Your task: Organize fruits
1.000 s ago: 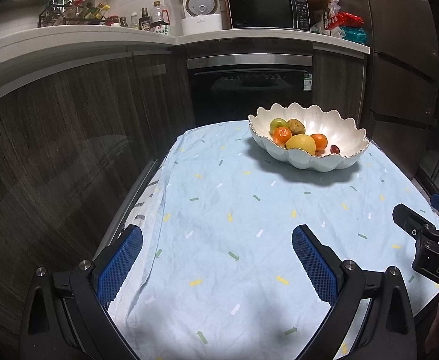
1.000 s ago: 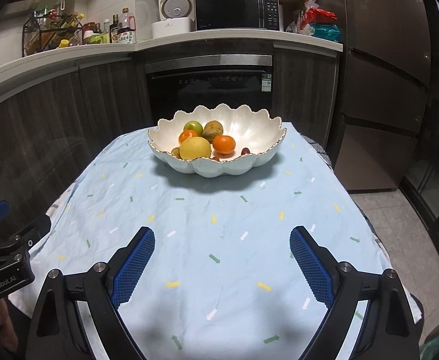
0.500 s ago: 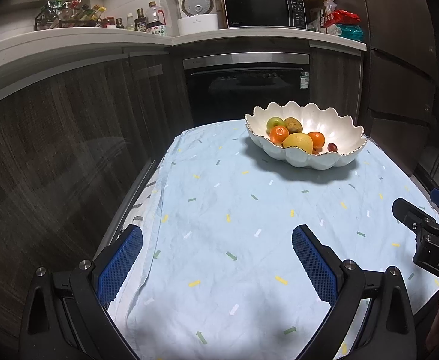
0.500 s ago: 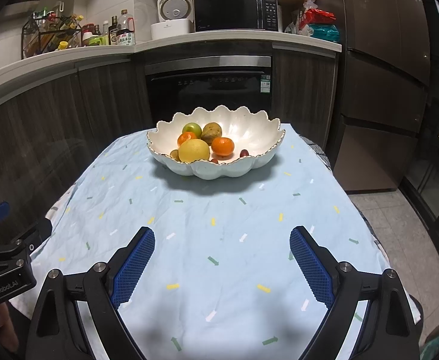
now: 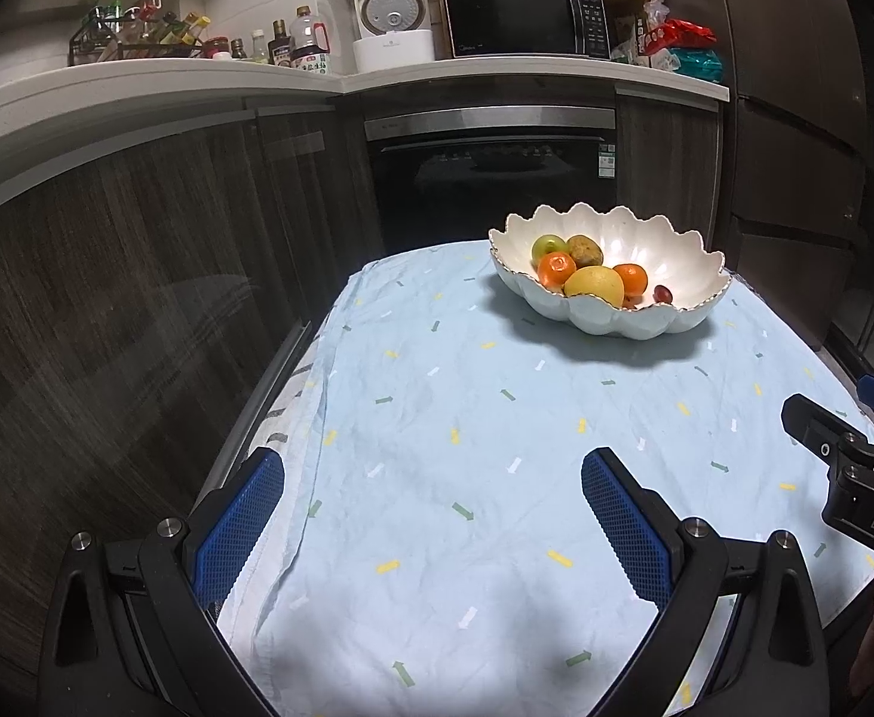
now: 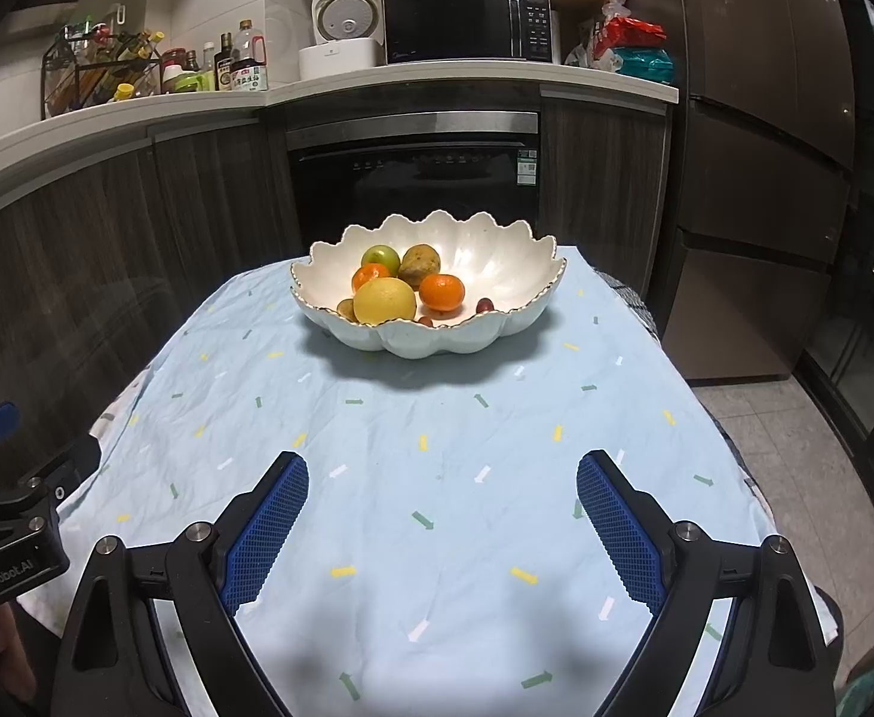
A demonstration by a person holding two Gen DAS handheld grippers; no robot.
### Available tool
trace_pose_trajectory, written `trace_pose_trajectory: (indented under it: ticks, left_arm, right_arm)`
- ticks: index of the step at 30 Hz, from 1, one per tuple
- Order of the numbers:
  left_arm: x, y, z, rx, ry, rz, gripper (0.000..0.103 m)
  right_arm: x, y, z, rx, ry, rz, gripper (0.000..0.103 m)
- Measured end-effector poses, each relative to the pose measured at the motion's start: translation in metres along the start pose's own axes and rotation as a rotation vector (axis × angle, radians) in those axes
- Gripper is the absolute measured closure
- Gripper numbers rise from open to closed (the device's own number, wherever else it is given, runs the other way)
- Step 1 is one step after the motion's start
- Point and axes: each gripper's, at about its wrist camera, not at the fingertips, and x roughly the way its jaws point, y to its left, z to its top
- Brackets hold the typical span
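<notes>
White scalloped bowl (image 6: 437, 334) upright near the table's far edge, holding a yellow citrus (image 6: 384, 300), two oranges (image 6: 441, 291), green fruit (image 6: 380, 255), brownish fruit (image 6: 419, 263).

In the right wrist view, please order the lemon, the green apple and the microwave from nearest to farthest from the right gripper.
1. Lemon: front of the bowl, left side.
2. Green apple: behind the lemon, toward the bowl's back.
3. Microwave: on the counter, far behind the table.

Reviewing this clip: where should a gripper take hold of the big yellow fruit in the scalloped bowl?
Probably across the yellow fruit's widest part, coming down from above. It sits low behind the bowl's near rim, so a level approach looks blocked. The right gripper is open.
</notes>
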Motion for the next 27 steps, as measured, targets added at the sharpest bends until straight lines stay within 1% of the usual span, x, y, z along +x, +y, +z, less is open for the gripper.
trace_pose_trajectory:
  ticks: [17, 22, 27]
  left_arm:
    - [-0.0009, 0.0001, -0.0005, 0.000, -0.002, 0.002, 0.001]
    - [-0.0016, 0.0015, -0.0001, -0.005, -0.004, 0.021, 0.000]
    - [-0.0023, 0.0015, 0.0006, -0.010, 0.000, 0.023, 0.000]
  right_arm:
    - [-0.0006, -0.0012, 0.0013, 0.004, -0.003, -0.003, 0.010]
    - [-0.0010, -0.0011, 0.0013, 0.004, -0.004, -0.002, 0.010]
    - [-0.0011, -0.0012, 0.0013, 0.004, -0.005, -0.002, 0.010]
